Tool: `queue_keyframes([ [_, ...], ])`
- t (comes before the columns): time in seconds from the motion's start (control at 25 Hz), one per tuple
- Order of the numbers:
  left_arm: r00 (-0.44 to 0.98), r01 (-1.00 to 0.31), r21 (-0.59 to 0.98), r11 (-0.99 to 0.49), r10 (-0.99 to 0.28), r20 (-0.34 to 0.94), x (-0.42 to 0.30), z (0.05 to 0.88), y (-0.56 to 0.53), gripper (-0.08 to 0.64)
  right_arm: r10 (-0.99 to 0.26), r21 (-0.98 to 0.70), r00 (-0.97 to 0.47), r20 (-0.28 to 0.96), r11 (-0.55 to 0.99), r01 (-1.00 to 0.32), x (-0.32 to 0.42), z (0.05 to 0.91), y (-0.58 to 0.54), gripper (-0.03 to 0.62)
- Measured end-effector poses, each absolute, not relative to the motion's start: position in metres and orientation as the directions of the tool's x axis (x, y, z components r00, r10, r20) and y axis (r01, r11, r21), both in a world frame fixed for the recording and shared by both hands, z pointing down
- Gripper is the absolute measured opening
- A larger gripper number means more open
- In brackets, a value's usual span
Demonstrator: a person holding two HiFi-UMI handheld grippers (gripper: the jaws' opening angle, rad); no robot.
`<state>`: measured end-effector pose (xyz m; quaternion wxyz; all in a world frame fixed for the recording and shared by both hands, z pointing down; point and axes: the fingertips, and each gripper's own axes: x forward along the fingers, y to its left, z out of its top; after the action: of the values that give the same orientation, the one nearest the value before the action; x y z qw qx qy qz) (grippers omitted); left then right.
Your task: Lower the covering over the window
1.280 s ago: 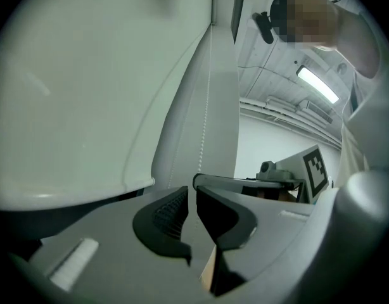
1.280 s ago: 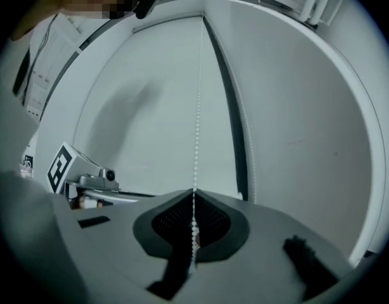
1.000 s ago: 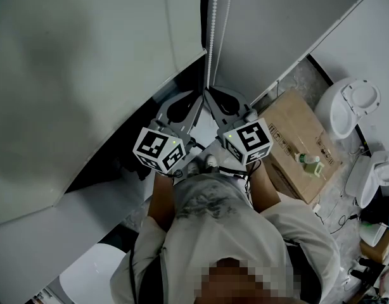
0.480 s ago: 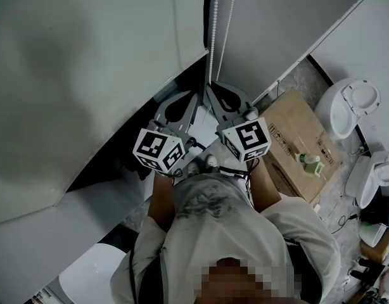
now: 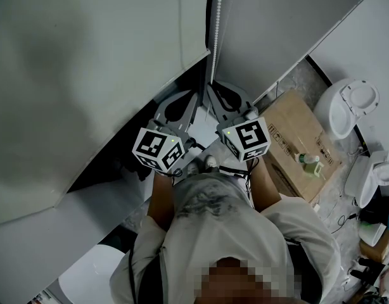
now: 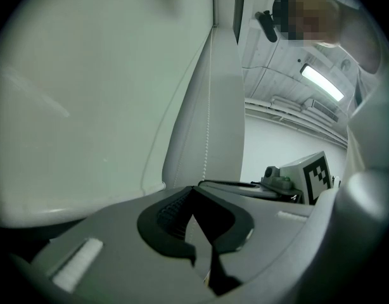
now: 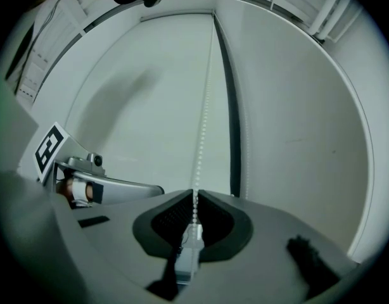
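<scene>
Window wall, with the bead chain (image 5: pixel 214 30) pinched in two places

Pale roller shade (image 5: pixel 87 75) fills the head view from 9 to 12 o'clock, a second shade (image 5: pixel 277 18) is at 1 o'clock, and the chain hangs at 12 o'clock along the dark gap between them. The left gripper (image 6: pixel 198 189) has its jaws together on the chain. The right gripper (image 7: pixel 194 194), just beside at its 3 o'clock, also clamps it. A cardboard box (image 5: pixel 302 141) lies at 3 o'clock.
</scene>
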<state>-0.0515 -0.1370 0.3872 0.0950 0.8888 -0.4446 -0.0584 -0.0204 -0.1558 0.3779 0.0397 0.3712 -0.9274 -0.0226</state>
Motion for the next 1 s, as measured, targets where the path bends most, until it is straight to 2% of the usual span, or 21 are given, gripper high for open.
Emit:
queue_keyframes([
  [0.2,0.6,-0.777,0.223,-0.589,-0.8,-0.026,-0.052,0.386,-0.138,0.006,-0.702,0.081,-0.71,0.062,0.712,-0.697,-0.018,0.379,-0.157,0.026],
  [0.4,0.602,-0.772,0.23,-0.593,-0.798,-0.037,-0.053,0.384,-0.137,0.006,-0.708,0.087,-0.703,0.065,0.706,-0.703,-0.014,0.379,-0.156,0.098],
  [0.76,0.609,-0.764,0.234,-0.601,-0.792,-0.047,-0.053,0.38,-0.136,0.006,-0.719,0.068,-0.694,0.016,0.694,-0.717,-0.001,0.367,-0.148,0.106],
  [0.84,0.612,-0.763,0.226,-0.606,-0.789,-0.051,-0.053,0.378,-0.135,0.006,-0.707,0.062,-0.707,-0.018,0.704,-0.707,0.002,0.359,-0.143,0.086],
  [0.92,0.615,-0.761,0.213,-0.612,-0.786,-0.061,-0.053,0.371,-0.133,0.006,-0.7,0.061,-0.713,-0.044,0.711,-0.701,0.006,0.351,-0.137,0.022],
  [1.0,0.618,-0.761,0.194,-0.619,-0.783,-0.075,-0.053,0.362,-0.13,0.006,-0.69,0.059,-0.721,-0.055,0.719,-0.693,0.009,0.345,-0.132,0.018],
])
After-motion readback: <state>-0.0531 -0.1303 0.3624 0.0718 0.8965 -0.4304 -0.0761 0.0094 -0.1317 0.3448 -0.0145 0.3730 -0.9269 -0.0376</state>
